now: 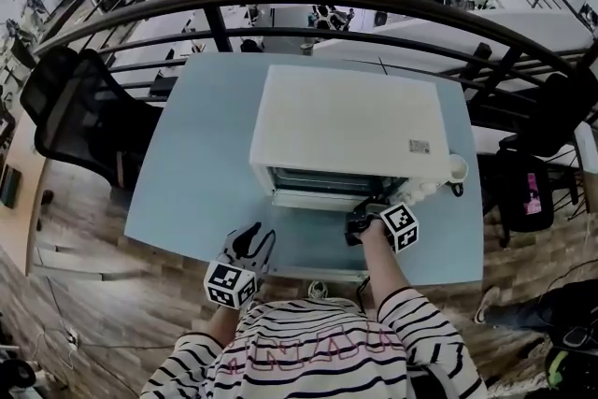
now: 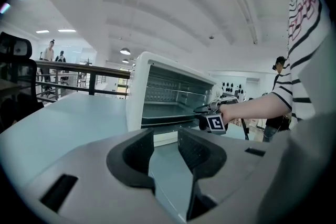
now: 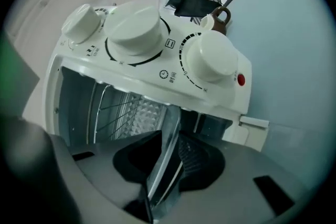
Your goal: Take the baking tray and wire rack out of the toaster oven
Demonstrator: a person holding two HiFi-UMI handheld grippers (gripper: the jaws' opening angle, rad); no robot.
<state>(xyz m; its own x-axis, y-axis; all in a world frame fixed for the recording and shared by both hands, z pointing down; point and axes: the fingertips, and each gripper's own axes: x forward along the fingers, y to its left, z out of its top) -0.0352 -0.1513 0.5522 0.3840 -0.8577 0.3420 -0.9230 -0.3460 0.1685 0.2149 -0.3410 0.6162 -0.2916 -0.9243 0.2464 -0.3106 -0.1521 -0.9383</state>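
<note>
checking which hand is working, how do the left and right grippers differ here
The left gripper holds nothing, jaws apart over the table; the right gripper grips a thin metal edge, apparently the baking tray. The left gripper sits back from the toaster oven; the right gripper is at its open mouth. Both carry marker cubes.

Lower left of centre in the head view, the left gripper (image 1: pixel 252 245) hovers, jaws partly apart and empty. Right of centre, the right gripper (image 1: pixel 361 221), rolled sideways, clamps the edge of the baking tray (image 3: pixel 167 144).
</note>
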